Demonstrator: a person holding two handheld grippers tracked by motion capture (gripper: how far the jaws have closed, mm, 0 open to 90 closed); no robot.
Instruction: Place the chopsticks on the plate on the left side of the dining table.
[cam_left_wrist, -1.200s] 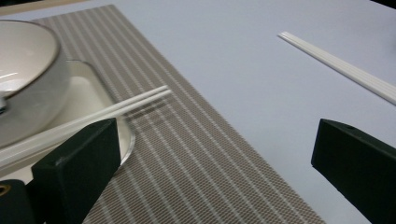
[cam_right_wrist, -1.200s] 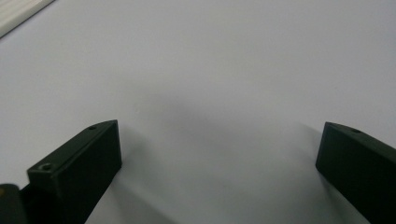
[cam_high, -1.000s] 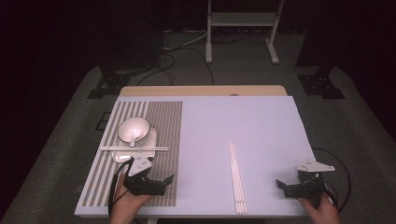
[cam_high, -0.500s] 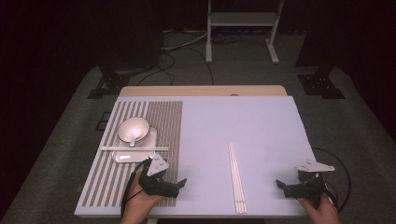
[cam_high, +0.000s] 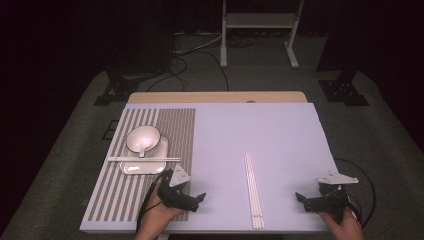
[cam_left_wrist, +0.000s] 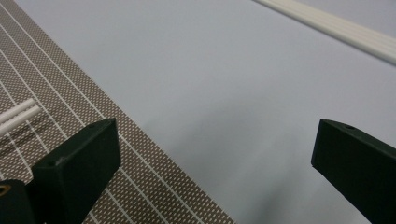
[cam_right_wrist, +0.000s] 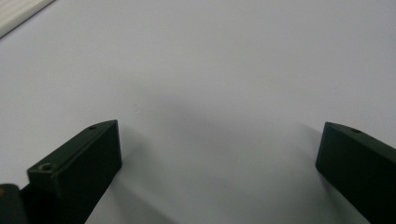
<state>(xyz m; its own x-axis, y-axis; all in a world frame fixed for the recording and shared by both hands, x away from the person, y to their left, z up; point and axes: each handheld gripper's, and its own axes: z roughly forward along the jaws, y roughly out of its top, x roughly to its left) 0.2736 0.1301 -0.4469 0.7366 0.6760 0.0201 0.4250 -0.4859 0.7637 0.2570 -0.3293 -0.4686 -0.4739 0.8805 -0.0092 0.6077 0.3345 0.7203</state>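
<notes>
Here, both hand-held grippers wide, left (cam_high: 199, 198), right (cam_high: 299, 197), white chopsticks (cam_high: 253, 190) between them, unobstructed.

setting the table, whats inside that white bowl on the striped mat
A white spoon rests inside the round white ceramic bowl, handle over the rim toward the white square plate. The bowl's bottom beneath the spoon's head is covered.

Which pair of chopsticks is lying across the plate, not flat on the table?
The pair on the left, resting crosswise on the white plate in front of the bowl. The other chopsticks lie lengthwise on the bare lavender table.
</notes>
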